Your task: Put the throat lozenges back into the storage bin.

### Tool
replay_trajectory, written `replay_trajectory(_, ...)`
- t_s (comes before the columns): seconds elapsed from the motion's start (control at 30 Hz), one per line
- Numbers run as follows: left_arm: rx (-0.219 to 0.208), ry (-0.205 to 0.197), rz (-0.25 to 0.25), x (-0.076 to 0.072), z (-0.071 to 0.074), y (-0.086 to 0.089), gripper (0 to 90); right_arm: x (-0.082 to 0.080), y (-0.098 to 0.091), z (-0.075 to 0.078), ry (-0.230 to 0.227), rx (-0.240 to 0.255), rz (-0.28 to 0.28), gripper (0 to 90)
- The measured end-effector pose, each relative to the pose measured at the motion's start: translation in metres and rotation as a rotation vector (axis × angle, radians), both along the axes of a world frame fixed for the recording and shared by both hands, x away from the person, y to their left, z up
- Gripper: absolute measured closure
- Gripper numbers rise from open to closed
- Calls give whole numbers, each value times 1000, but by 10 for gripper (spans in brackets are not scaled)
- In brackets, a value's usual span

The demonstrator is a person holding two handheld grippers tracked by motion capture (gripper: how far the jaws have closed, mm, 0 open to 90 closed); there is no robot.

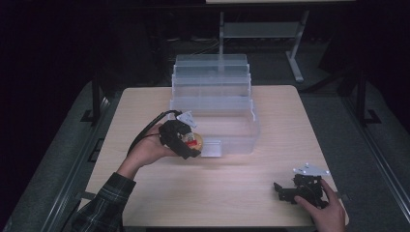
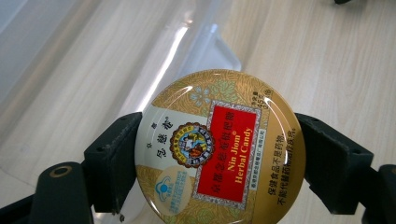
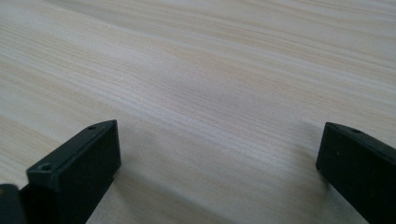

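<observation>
Left of centre in the high view, the left gripper (image 1: 189,143) clamps a round candy tin (image 2: 219,149) by its rim beside the clear bin (image 1: 241,140). Likely light, rigid, slippery metal. The right gripper (image 1: 285,192), lower right, rests wide open, empty.

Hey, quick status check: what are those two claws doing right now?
Left claw shut on the round candy tin, held beside the clear plastic bin. Right claw open, low over the bare wooden table. Nothing in the way.
</observation>
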State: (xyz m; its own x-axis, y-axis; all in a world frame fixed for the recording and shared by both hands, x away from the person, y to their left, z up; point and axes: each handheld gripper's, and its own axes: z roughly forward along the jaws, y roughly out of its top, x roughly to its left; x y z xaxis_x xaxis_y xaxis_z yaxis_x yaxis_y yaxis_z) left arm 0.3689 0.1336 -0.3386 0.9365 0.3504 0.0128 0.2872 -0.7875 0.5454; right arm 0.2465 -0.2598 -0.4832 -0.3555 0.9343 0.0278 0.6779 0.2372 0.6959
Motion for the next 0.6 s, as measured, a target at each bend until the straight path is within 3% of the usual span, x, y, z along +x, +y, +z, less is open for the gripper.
replay_trajectory(0.6,-7,-13,84,25,8,11,197,0,0,0,0,0,-1,0)
